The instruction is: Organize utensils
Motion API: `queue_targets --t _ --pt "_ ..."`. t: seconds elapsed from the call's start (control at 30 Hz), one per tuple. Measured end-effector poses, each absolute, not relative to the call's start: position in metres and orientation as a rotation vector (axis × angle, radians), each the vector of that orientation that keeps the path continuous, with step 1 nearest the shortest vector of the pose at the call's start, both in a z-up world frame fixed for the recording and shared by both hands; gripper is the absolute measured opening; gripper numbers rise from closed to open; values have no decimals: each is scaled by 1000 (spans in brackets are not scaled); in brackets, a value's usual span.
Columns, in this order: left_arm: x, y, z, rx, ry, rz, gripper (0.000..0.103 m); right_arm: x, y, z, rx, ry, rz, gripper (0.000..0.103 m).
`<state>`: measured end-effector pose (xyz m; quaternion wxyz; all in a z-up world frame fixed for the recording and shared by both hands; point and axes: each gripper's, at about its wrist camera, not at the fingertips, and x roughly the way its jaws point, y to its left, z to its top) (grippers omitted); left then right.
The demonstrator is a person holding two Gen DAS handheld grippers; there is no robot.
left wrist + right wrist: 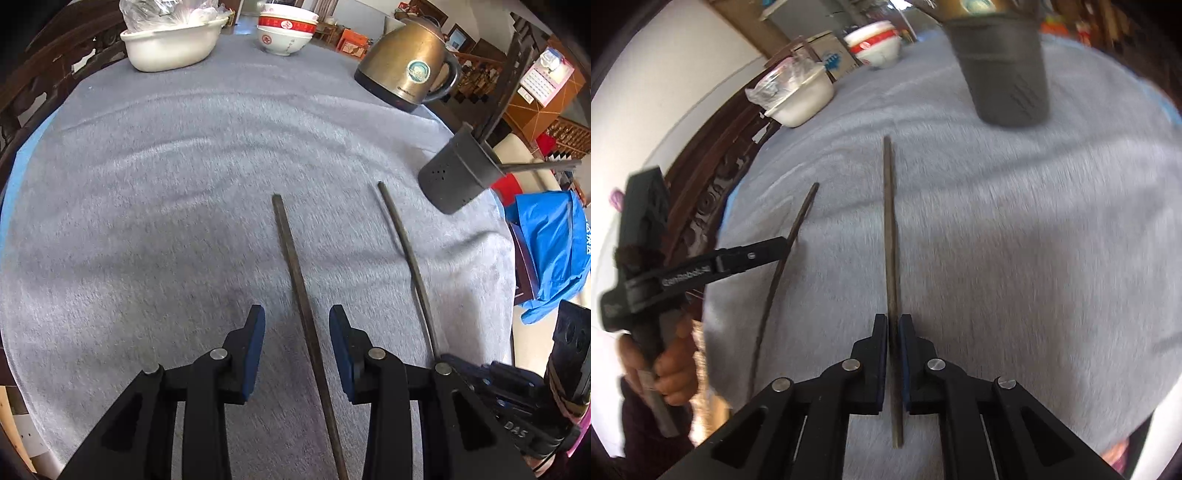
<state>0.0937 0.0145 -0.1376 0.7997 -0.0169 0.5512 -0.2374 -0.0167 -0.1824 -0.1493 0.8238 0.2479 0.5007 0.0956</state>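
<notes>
1. Your right gripper (893,345) is pinching one chopstick (889,236), aiming it toward the holder (1004,70).
2. Your left gripper (297,349) is hanging spread around the other chopstick (295,266) on the worktop (166,184).

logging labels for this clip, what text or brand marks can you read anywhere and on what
"DAS": on the right gripper body, low right of the left wrist view.
Left gripper arm: white brand print, too blurred to read.
Kettle: round sticker and small base print, too small to read.
Stacked bowls: red emblems, unreadable.
Blue bag: white characters, cut off.
</notes>
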Motion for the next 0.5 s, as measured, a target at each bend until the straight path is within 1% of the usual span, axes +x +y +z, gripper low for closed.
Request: queue_targets --t 0.07,0.2,0.33,0.37,0.4,0.43,0.5 --pt "91 12 -141 -30 1195 -518 37 -22 -184 -152 581 1087 235 9" --pt "86 10 -142 -15 1185 -520 37 -24 -182 -150 561 1080 239 11" --pt "83 9 -142 -11 1177 -532 37 -23 -189 -140 577 1026 240 13" --pt "82 10 -142 -9 1173 -533 35 -22 -191 -137 573 1010 230 13" --pt "81 9 -142 -7 1171 -535 30 -22 -193 -135 571 998 223 13" --pt "81 8 -143 -3 1169 -536 28 -23 -195 -133 572 987 219 13" --pt "79 7 -143 5 1162 -538 27 -19 -198 -133 575 988 207 14"
